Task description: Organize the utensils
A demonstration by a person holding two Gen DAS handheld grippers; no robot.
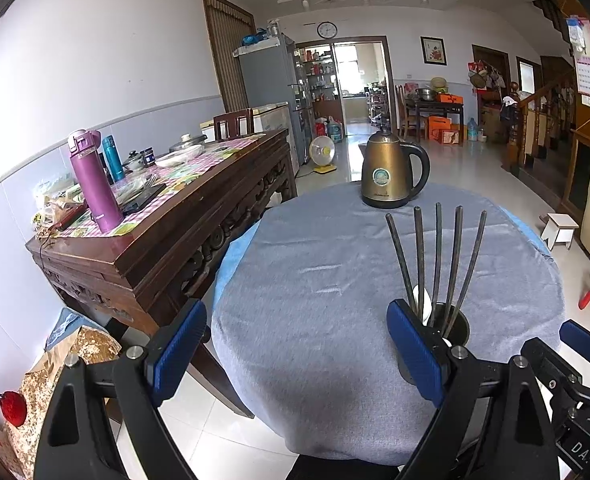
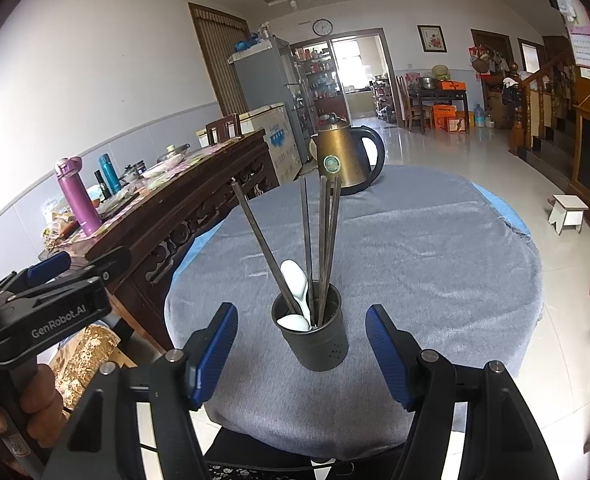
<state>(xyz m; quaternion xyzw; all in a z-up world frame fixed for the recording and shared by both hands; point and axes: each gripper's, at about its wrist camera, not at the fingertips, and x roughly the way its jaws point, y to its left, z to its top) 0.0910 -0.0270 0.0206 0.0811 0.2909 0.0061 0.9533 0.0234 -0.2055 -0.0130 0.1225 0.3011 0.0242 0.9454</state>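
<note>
We hold both grippers low over the near edge of a round table (image 1: 319,264) covered in grey cloth. The left gripper (image 1: 297,354) has its jaws spread wide with only cloth between them. The right gripper (image 2: 301,354) also stands released, its blue pads apart on either side of the holder (image 2: 321,340) without touching it. The dark holder stands upright near the front of the table, just beyond the right gripper. In it stand five dark chopsticks (image 2: 325,236), fanning outward at their tips, and two white spoons (image 2: 297,280), one leaning up against the sticks and one lying low at the rim. A brass kettle (image 2: 345,154) sits at the far edge of the table, well apart from the holder. In the right view, a hand (image 2: 35,404) grips the left gripper's handle.
</note>
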